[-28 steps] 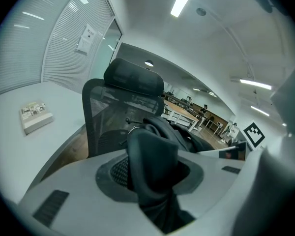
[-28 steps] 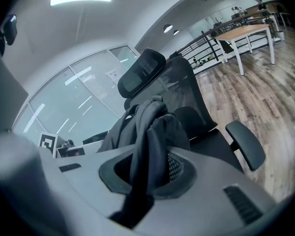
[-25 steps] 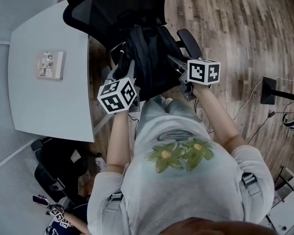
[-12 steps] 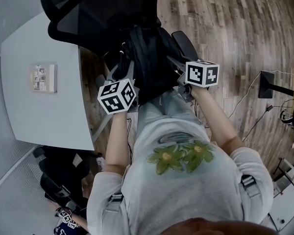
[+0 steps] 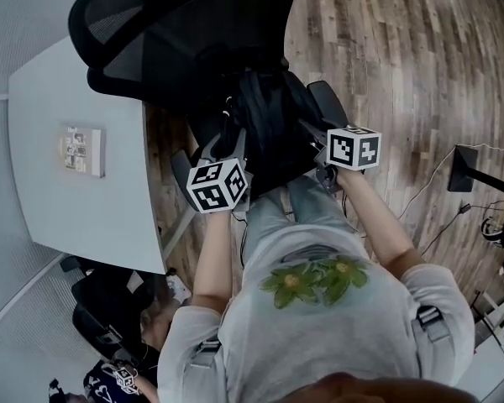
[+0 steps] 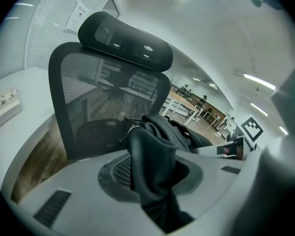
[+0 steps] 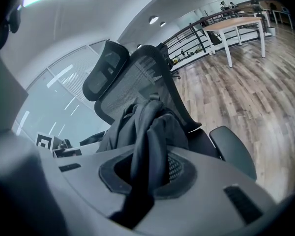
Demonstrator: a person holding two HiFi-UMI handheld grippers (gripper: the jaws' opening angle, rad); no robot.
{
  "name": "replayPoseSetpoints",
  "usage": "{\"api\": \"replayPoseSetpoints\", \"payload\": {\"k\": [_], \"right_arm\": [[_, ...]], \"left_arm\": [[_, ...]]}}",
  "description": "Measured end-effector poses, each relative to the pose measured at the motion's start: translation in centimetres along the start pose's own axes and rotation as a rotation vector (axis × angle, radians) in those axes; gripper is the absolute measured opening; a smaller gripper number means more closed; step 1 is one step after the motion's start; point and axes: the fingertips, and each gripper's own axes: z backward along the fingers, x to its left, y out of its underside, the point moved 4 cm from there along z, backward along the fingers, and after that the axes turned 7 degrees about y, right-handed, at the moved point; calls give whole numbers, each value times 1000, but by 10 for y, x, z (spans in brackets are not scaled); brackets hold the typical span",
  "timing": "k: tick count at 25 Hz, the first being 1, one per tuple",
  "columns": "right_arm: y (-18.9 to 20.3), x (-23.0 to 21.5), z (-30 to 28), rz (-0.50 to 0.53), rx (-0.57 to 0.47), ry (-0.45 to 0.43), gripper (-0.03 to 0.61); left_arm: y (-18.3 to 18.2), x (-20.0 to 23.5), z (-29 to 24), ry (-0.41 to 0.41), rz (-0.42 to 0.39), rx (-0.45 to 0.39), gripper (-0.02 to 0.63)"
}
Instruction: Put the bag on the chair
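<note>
Black bag sits over the seat of the chair, before its mesh back, one fold pinched narrow in the right hand-held gripper, another between the closing jaws of the left hand-held gripper.

Even ceiling-strip light – heavy fisheye bending, dark vignetted corners, blurred foreground.
</note>
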Motion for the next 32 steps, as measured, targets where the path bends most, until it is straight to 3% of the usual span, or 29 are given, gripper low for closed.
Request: {"api": "replayPoseSetpoints", "payload": {"k": [18,32], "right_arm": [[14,-52,-53,-20,80,38,61],[24,-94,-98,-25,103,71,61]], "left_arm": [[38,32,-61,-24,45,100,109],[68,60,-110,-43,73,132,101]]}}
